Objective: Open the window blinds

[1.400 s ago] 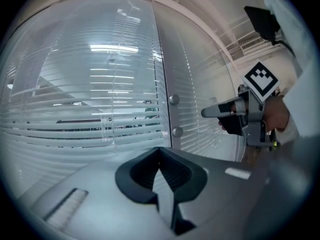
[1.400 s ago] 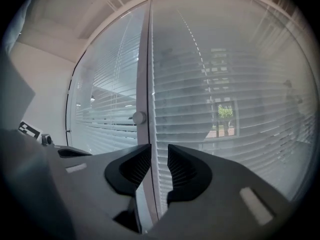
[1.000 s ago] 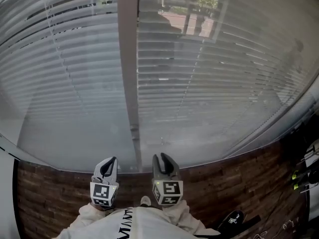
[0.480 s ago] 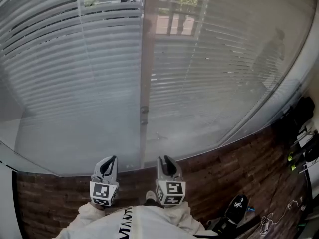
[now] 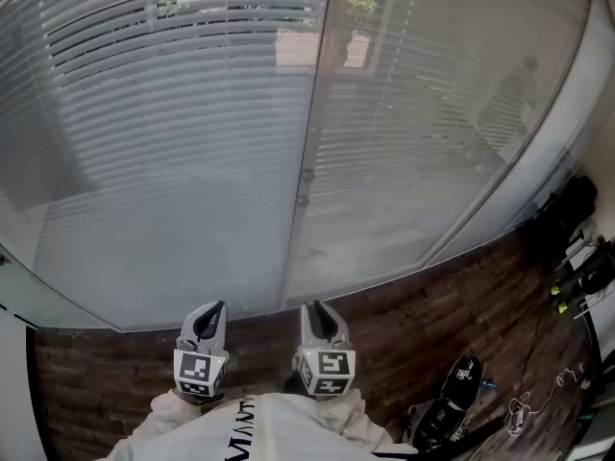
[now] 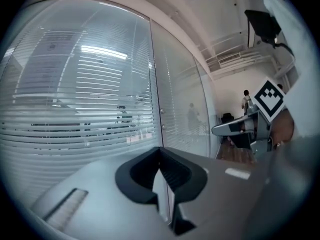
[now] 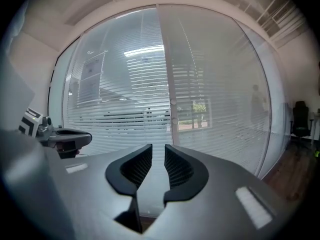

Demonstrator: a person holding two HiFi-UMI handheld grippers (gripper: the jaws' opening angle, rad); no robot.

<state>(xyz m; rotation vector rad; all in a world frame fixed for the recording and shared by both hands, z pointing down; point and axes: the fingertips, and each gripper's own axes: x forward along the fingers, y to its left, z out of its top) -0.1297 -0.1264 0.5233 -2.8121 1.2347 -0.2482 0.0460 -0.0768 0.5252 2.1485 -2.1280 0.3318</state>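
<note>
Left tongs [image 5: 211, 310] low and near, tips pressed together, empty. Right tongs [image 5: 315, 308] just beside them — a narrow gap, just been closing, nothing between. Blinds [image 5: 173, 152] hang straight ahead on the far side, slats down across 2 glass panes [image 5: 404, 190], well apart from both tongs.

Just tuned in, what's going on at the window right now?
A person stands facing the lowered window blinds, a hand-held gripper in each hand, both low near the body. The left hand-held gripper has its jaws together, empty. The right hand-held gripper shows a narrow gap; its jaws have just been closing, nothing between them. Neither touches the blinds yet.
</note>
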